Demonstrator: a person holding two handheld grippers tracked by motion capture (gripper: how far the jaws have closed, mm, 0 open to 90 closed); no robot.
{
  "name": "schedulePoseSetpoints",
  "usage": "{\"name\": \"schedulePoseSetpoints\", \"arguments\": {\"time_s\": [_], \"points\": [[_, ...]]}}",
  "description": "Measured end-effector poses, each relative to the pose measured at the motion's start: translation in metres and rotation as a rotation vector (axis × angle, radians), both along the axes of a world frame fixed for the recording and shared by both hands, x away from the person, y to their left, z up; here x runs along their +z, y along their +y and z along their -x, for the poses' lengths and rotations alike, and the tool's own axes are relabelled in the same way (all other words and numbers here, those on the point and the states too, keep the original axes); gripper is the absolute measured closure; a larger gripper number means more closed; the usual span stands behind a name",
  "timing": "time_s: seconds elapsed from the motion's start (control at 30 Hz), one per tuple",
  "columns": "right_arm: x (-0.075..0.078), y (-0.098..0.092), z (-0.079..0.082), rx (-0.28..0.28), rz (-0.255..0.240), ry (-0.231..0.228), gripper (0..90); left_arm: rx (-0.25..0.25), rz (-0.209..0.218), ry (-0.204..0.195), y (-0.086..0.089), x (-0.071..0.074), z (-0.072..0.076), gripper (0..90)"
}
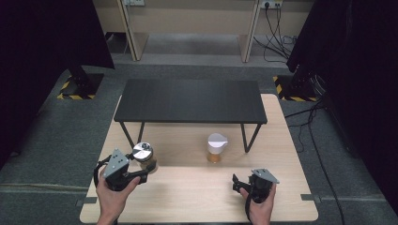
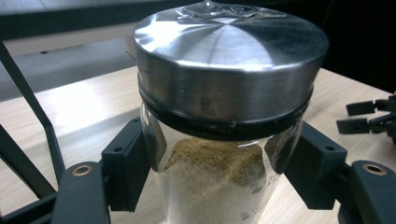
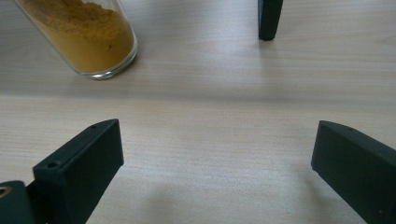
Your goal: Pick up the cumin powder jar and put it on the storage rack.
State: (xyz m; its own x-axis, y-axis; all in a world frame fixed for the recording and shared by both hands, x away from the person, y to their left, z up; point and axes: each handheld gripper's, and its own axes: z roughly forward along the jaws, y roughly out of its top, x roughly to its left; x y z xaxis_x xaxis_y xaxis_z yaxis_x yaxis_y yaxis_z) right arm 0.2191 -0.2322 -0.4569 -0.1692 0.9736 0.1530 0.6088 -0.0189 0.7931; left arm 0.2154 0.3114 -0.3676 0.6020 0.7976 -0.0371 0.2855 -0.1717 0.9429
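- Two glass jars: the steel-lidded jar (image 1: 145,157) near the desk's (image 1: 197,201) left edge, and the white-lidded jar (image 1: 216,147) mid-desk beside the black rack (image 1: 190,101).
- The left gripper (image 2: 219,163) is clamped on the steel-lidded jar's glass below the lid; its view shows brownish powder inside.
- The right gripper (image 3: 215,158) gapes wide, holding nothing; its view shows orange powder in the white-lidded jar.
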Motion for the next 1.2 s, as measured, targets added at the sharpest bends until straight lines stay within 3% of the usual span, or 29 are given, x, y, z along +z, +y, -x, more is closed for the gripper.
{"name": "schedulePoseSetpoints", "arguments": {"time_s": [0.37,0.57,0.7,1.2], "points": [[0.0,0.0,0.0,0.004,-0.008,0.004,2.3,0.005,-0.041,-0.036,-0.003,0.04,-0.002,29.9],[0.0,0.0,0.0,0.005,-0.007,0.004,2.3,0.009,-0.041,-0.051,-0.004,0.057,-0.007,29.9],[0.0,0.0,-0.001,0.007,-0.006,0.005,2.3,0.021,-0.062,-0.064,-0.007,0.073,-0.014,29.9],[0.0,0.0,-0.002,0.007,-0.008,0.011,2.4,0.048,-0.088,-0.082,-0.014,0.11,-0.041,29.9]]}}
